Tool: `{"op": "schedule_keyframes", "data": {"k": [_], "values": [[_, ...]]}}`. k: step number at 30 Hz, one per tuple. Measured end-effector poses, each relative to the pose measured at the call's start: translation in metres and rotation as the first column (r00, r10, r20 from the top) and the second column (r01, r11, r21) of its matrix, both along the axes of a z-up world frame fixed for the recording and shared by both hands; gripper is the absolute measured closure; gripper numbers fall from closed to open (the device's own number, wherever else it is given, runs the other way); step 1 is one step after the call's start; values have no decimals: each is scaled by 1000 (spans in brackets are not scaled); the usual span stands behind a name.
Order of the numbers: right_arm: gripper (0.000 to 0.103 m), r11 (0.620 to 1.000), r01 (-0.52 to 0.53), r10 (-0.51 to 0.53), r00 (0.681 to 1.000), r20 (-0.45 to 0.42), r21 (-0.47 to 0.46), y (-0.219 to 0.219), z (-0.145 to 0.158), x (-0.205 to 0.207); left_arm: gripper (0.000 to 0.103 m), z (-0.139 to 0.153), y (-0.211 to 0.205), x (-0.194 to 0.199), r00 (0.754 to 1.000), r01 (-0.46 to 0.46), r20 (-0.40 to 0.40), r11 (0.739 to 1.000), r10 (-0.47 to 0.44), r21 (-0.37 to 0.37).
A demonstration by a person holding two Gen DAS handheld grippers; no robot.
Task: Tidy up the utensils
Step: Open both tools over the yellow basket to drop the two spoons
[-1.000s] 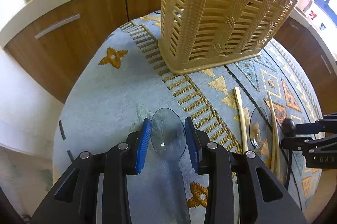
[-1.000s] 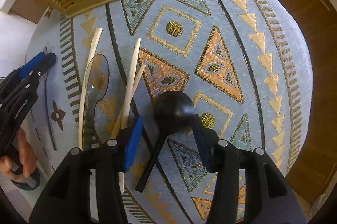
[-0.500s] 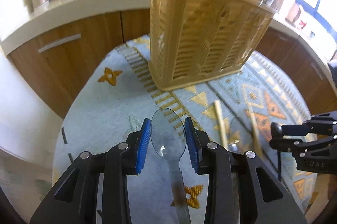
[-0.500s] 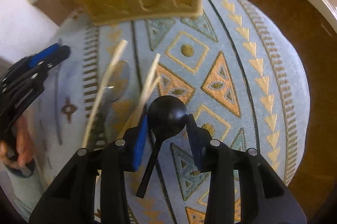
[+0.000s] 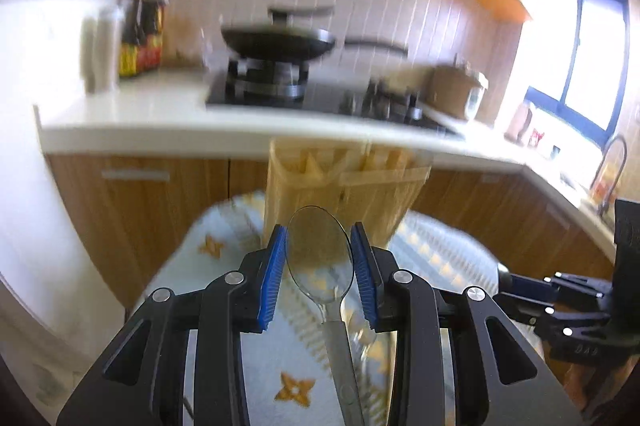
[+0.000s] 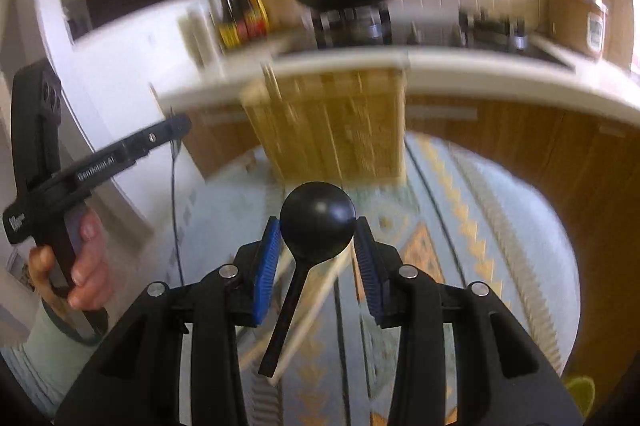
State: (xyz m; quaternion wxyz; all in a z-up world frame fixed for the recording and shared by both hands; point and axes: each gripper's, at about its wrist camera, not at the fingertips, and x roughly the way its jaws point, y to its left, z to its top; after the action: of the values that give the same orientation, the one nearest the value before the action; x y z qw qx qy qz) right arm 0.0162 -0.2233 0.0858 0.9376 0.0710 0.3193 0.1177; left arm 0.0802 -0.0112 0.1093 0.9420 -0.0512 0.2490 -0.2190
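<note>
Above the patterned table: both claws raised, each carrying one spoon, facing the basket.
Left claw [image 5: 319, 266]: closed on the bowl of the clear spoon [image 5: 320, 258], blue pads against its two edges; handle trailing back and down between the arms.
Right claw [image 6: 316, 258]: closed on the bowl of the black spoon [image 6: 317, 229]; handle hanging down and to the left, skewed off the claw's axis.
Basket [image 6: 332, 129]: tan slatted holder, upright on the table [image 6: 520, 226] ahead of both claws; light sticks, seemingly chopsticks, projecting from its top at the left.
Loose chopsticks [image 6: 316, 290]: pale sticks lying on the cloth below the right claw; detail lost to blur.
Step in hand (judged): carry of both spoons toward the basket's open top; neither yet above it.
Risk, grip: rounded, smooth bowls held only at their edges; likely to pivot or slip out under a quick swing.
Risk, entry: skewed black handle apt to catch the rim or a slat, or foul the sticks already inside.
Risk, crowding: two claws converging on one opening; possible knock between them or tipping of the light basket.
</note>
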Motion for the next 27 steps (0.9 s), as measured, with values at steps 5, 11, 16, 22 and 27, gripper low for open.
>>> {"op": "schedule_keyframes", "data": {"k": [5, 11, 16, 22, 27], "values": [[69, 998, 42, -32, 976, 215, -43, 13, 60, 12, 72, 49, 0, -2, 986, -66, 147, 995, 77, -79], [68, 988, 130, -92, 925, 369, -80, 15, 103, 48, 72, 95, -8, 17, 942, -153, 273, 974, 194, -166], [68, 972, 208, -139, 882, 450, -107, 12, 109, 94, 72, 106, -21, 46, 892, -240, 351, 957, 284, -163], [68, 942, 320, -227, 829, 511, -100, 7, 83, 144, 72, 80, -31, 108, 891, -263, 355, 959, 284, -107], [68, 950, 289, -202, 858, 473, -118, 14, 46, 176, 72, 49, -26, 141, 898, -304, 301, 947, 322, -105]]}}
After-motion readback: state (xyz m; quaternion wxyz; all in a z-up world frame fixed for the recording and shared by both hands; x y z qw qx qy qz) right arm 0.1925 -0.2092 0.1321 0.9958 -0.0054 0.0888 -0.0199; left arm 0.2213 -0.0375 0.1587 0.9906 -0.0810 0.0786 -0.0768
